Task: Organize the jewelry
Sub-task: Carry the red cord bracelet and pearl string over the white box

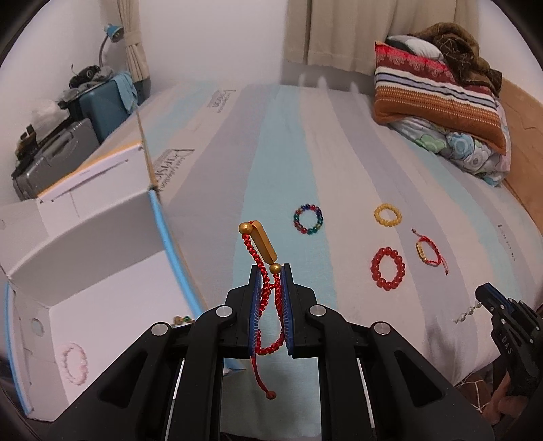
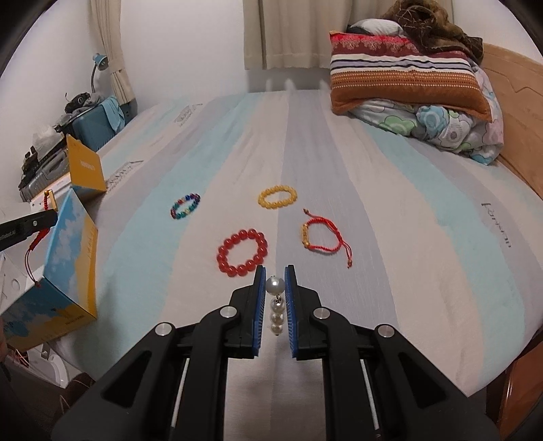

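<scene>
On the striped bed (image 2: pixel 373 190), a red cord bracelet (image 1: pixel 268 288) is being clamped in the left gripper (image 1: pixel 270 271) near the open box (image 1: pixel 101 271) at left, a pearl strand (image 2: pixel 275 305) is being pinched in the right gripper (image 2: pixel 275 273), and either dangling piece is likely being risked slipping.

Even, soft indoor light, fairly bright; source not visible. Shadows faint: small ones under the curtain (image 1: pixel 325 30) hem on the wall. Strong fisheye bending, with dark vignette in every corner. The box (image 1: pixel 85 271) left of the bed (image 1: pixel 339 152) is smeared by motion blur; bed centre sharp. No glare.
</scene>
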Demonstrator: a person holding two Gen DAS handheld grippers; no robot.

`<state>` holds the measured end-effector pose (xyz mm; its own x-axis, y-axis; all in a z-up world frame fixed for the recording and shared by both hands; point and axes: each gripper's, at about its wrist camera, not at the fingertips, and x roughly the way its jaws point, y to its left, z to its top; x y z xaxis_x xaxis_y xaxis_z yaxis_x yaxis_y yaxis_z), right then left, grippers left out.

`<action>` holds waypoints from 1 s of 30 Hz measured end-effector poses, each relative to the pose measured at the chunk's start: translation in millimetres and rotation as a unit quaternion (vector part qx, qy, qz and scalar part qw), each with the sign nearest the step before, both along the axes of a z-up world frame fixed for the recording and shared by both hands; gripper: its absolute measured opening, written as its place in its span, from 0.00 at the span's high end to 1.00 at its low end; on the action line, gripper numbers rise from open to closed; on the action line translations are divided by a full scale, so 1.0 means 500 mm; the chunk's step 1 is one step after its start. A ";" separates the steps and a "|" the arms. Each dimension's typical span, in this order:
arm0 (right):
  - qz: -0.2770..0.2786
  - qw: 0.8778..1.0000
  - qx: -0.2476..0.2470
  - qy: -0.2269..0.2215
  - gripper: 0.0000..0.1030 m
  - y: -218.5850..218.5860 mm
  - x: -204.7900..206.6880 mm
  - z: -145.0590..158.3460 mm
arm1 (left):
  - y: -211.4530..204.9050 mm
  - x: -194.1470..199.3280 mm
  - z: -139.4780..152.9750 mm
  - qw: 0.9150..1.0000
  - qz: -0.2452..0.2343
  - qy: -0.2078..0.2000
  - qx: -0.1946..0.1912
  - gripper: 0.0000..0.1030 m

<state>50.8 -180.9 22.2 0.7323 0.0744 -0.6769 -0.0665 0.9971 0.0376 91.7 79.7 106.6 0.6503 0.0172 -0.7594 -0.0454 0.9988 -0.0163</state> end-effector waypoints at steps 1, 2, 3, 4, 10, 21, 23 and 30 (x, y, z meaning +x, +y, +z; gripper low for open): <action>0.001 1.000 0.001 -0.002 0.89 0.003 -0.001 0.006 | 0.006 -0.003 0.008 1.000 0.000 -0.002 0.000 0.89; 0.002 1.000 0.001 -0.005 0.89 0.008 -0.002 0.013 | 0.011 -0.004 0.014 1.000 0.001 -0.004 0.000 0.89; 0.004 1.000 0.000 -0.009 0.89 0.015 -0.003 0.022 | 0.020 -0.007 0.020 1.000 0.002 -0.005 0.001 0.89; 0.006 1.000 0.000 -0.011 0.89 0.020 -0.003 0.028 | 0.029 -0.011 0.026 1.000 0.004 -0.007 0.002 0.89; 0.023 0.999 -0.005 -0.025 0.89 0.069 0.000 0.062 | 0.090 -0.036 0.058 1.000 0.021 -0.018 0.009 0.89; 0.068 0.997 -0.016 -0.040 0.89 0.197 0.010 0.103 | 0.205 -0.076 0.077 0.998 0.061 -0.023 0.022 0.89; 0.078 0.996 -0.017 -0.042 0.89 0.227 0.013 0.108 | 0.234 -0.089 0.077 0.997 0.072 -0.022 0.025 0.89; 0.115 0.992 -0.022 -0.051 0.90 0.336 0.019 0.126 | 0.326 -0.140 0.069 0.993 0.115 -0.022 0.036 0.89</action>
<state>60.3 -13.0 85.0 0.7637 0.2192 -0.6072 -0.2940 0.9555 -0.0249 21.9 242.7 141.2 0.6554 0.2218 -0.7220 -0.2725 0.9610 0.0479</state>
